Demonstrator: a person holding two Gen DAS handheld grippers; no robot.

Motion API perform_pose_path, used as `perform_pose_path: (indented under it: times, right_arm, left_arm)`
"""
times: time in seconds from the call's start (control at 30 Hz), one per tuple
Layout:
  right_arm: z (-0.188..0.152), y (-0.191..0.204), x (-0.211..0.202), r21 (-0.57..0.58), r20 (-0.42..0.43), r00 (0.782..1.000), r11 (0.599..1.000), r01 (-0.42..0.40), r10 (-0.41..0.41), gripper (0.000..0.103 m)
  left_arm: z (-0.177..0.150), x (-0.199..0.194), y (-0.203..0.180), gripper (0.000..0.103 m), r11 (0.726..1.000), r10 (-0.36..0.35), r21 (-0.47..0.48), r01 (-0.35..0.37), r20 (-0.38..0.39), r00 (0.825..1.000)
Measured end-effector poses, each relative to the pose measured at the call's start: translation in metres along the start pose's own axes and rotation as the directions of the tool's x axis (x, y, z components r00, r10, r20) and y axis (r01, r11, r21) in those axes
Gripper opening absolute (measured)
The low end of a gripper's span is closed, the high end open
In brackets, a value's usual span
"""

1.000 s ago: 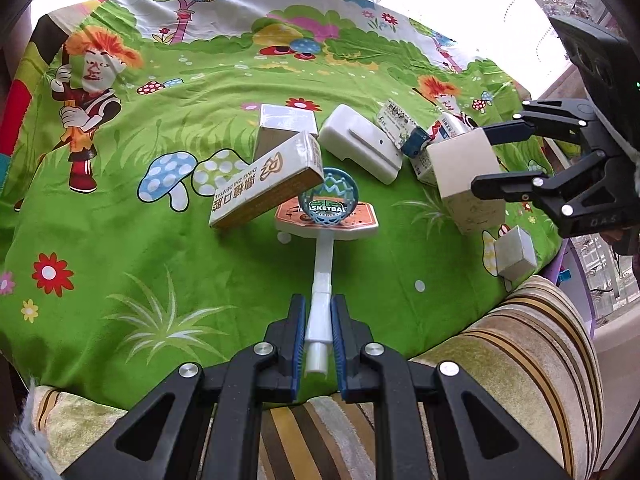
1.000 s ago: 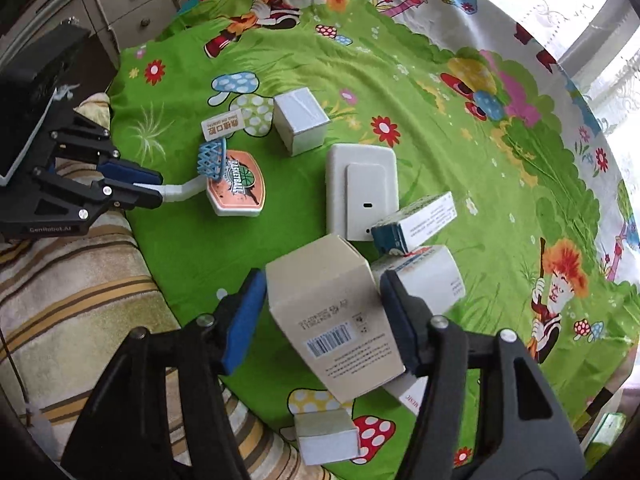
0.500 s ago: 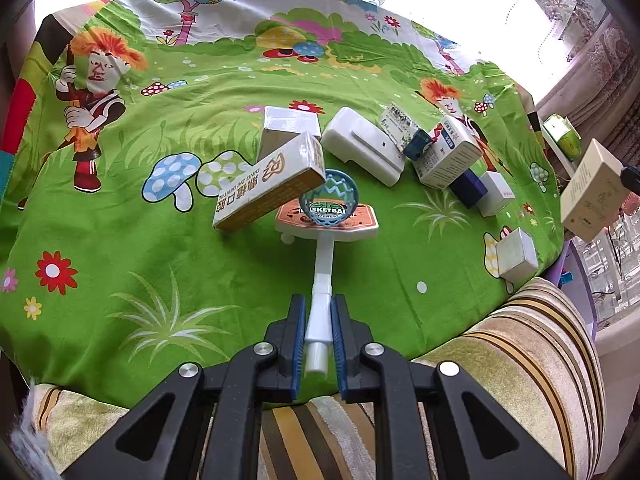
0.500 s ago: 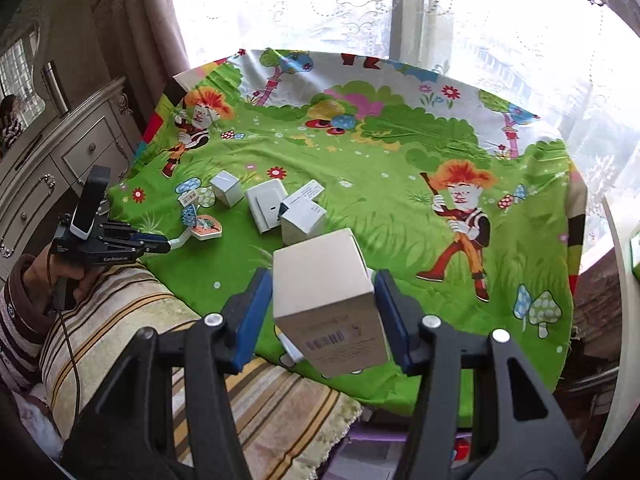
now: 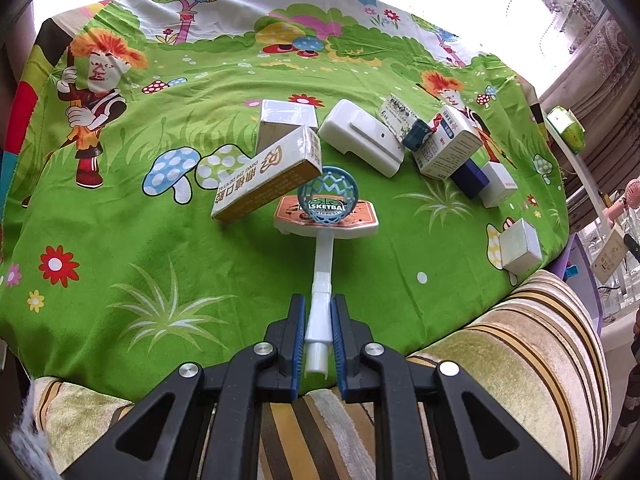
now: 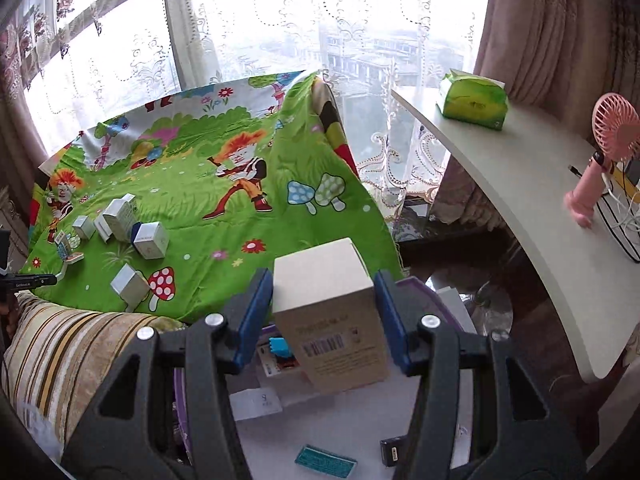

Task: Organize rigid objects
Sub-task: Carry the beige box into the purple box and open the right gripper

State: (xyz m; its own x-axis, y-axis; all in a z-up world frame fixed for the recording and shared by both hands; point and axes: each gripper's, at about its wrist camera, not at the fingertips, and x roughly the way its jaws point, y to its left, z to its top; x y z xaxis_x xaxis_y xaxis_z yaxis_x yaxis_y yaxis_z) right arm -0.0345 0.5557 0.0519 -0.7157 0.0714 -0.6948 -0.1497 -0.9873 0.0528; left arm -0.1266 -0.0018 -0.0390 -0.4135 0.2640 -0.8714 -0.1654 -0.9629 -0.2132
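Beige box (image 6: 330, 320) sits clamped in the right claw (image 6: 324, 320), seemingly above a purple bin (image 6: 420, 284). Left claw (image 5: 318, 344) pinches the toy hoop's (image 5: 326, 216) white pole.

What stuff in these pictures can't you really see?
- Right wrist view: the purple bin is mostly covered by the beige box in the right tool.
- Same view: the left tool is cut off by the edge.
- Left wrist view: the print on the white carton is too small to read.

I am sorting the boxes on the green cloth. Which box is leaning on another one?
The long yellow-and-white box with red characters: its far end rests tilted on the white box behind it, beside the toy basketball hoop.
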Motion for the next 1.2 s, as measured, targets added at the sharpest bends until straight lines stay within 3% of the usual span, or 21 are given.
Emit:
perform_pose_path:
  times: [0.33, 0.53, 0.7, 0.8, 0.93, 1.1, 1.2]
  right_arm:
    - [-0.056, -0.058, 0.072, 0.229, -0.072, 0.997, 0.973, 0.024, -0.007, 0.057]
    - [-0.066, -0.057, 0.095, 0.298, -0.044, 0.997, 0.954, -0.042, 0.058, 0.057]
    - [-0.078, -0.058, 0.108, 0.340, -0.085, 0.992, 0.939, -0.056, 0.090, 0.057]
    - [-0.084, -0.056, 0.110, 0.330, -0.129, 0.985, 0.941, -0.067, 0.116, 0.058]
    - [-0.088, -0.056, 0.109, 0.333, -0.166, 0.977, 0.940, -0.074, 0.135, 0.069]
    - [-0.088, -0.053, 0.113, 0.311, -0.196, 0.965, 0.945, -0.106, 0.172, 0.069]
    - [-0.089, -0.051, 0.114, 0.291, -0.213, 0.959, 0.949, -0.118, 0.185, 0.062]
  left_arm:
    - [-0.001, 0.002, 0.000, 0.014, 1.000, 0.017, -0.007, -0.017, -0.011, 1.000]
    - [-0.002, 0.002, -0.001, 0.014, 1.000, 0.024, -0.005, -0.024, -0.013, 1.000]
    - [-0.002, 0.002, 0.001, 0.014, 1.000, 0.023, -0.010, -0.023, -0.009, 1.000]
    - [-0.001, 0.002, 0.001, 0.014, 1.000, 0.025, -0.007, -0.025, -0.011, 1.000]
    - [-0.002, 0.002, 0.000, 0.014, 1.000, 0.025, -0.006, -0.025, -0.012, 1.000]
    - [-0.002, 0.002, 0.001, 0.014, 1.000, 0.026, -0.009, -0.026, -0.010, 1.000]
    - [-0.002, 0.002, 0.001, 0.014, 1.000, 0.026, -0.011, -0.027, -0.012, 1.000]
